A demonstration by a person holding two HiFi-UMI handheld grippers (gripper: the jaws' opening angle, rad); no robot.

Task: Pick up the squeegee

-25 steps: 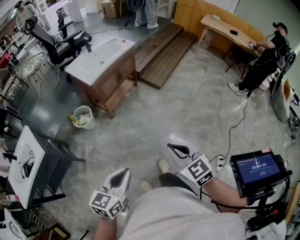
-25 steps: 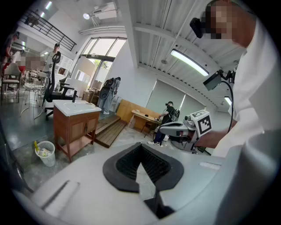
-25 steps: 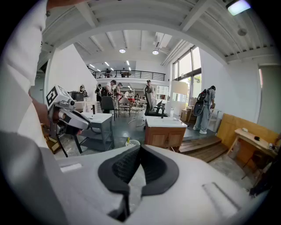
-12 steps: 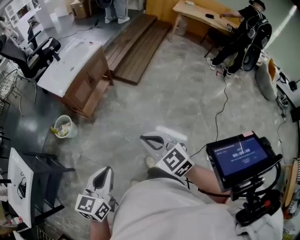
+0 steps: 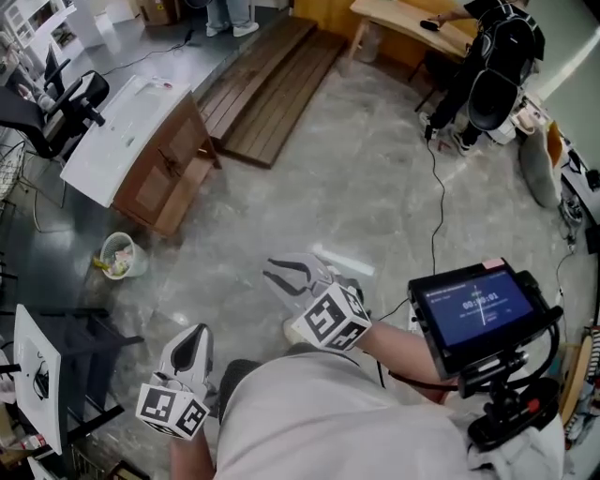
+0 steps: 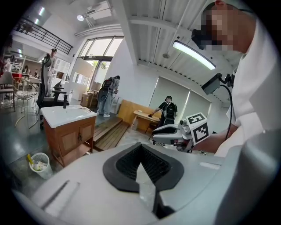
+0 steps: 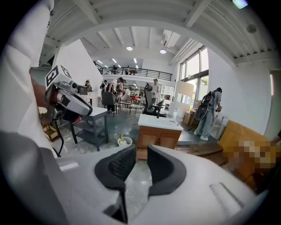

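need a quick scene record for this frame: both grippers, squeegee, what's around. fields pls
left gripper: jaws together, nothing held
right gripper: jaws apart, have just been opening, nothing between them
squeegee: not seen in any view
ahead: wooden sink cabinet with white basin top
floor: waste bin near the cabinet, apart from it
at person's right: lit screen on a mount
others: a person by the wooden desk at the far side
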